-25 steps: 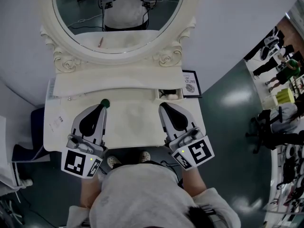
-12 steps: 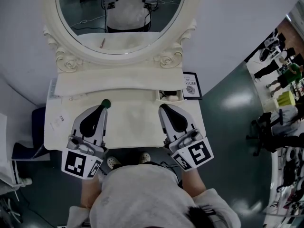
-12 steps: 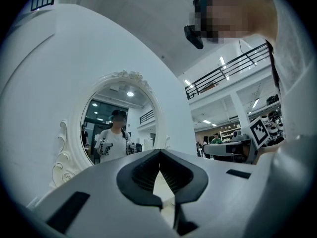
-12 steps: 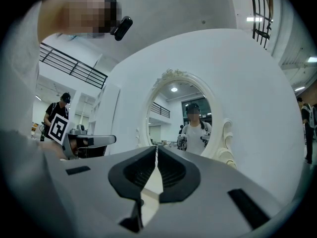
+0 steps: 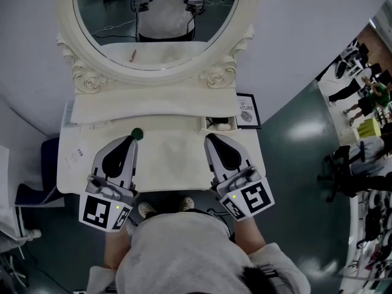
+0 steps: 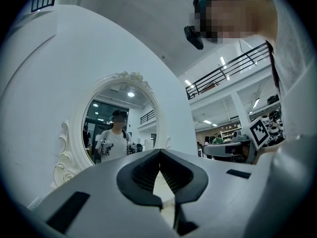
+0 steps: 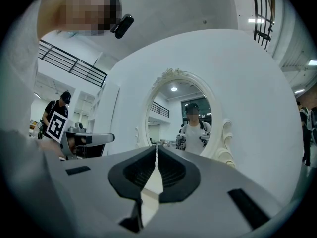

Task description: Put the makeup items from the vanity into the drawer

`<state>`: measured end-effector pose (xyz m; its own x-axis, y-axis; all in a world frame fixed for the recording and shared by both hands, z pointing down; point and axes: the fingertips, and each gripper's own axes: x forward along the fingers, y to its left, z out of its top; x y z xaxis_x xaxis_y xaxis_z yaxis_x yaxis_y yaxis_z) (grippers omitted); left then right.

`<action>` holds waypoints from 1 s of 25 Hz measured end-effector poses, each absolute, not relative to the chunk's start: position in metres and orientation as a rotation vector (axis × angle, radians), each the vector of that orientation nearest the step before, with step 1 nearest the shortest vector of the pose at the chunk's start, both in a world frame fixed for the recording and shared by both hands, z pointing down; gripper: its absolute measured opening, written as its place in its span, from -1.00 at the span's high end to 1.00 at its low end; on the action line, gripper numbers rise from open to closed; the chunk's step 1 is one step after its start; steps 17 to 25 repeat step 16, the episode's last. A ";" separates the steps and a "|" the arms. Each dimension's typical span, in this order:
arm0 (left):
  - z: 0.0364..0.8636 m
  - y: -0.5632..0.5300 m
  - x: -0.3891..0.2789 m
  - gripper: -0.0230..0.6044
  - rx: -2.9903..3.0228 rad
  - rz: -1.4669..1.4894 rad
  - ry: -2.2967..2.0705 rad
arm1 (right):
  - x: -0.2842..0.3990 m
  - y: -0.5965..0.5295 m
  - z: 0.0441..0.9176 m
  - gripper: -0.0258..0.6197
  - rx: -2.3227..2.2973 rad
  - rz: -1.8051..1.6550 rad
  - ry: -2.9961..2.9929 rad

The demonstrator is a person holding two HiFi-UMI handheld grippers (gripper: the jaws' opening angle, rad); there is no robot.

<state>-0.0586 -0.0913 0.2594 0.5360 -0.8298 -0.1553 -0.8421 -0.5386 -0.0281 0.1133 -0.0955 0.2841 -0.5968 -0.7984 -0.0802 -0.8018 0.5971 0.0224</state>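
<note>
Pointing toward the oval mirror [image 5: 159, 17], both grippers sat low over the cream bench [image 5: 171, 158], well apart from each other. The left gripper [image 5: 131, 138] had its fingers closed tip to tip with nothing between them, and a small green round item [image 5: 136, 133] lay on the bench just beside its tip. The right gripper [image 5: 210, 138] was likewise pressed shut and empty, its tip near a small open compartment [image 5: 206, 123] at the bench's back right. A framed card [image 5: 247, 110] stood just beside that compartment.
</note>
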 end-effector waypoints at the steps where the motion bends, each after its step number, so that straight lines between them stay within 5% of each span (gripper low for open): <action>1: 0.259 -0.091 -0.059 0.88 -2.665 0.187 1.455 | 0.113 -0.096 0.283 0.83 -1.380 0.087 2.751; 25: 0.257 -0.090 -0.066 0.88 -2.642 0.189 1.464 | 0.101 -0.097 0.282 0.83 -1.361 0.118 2.760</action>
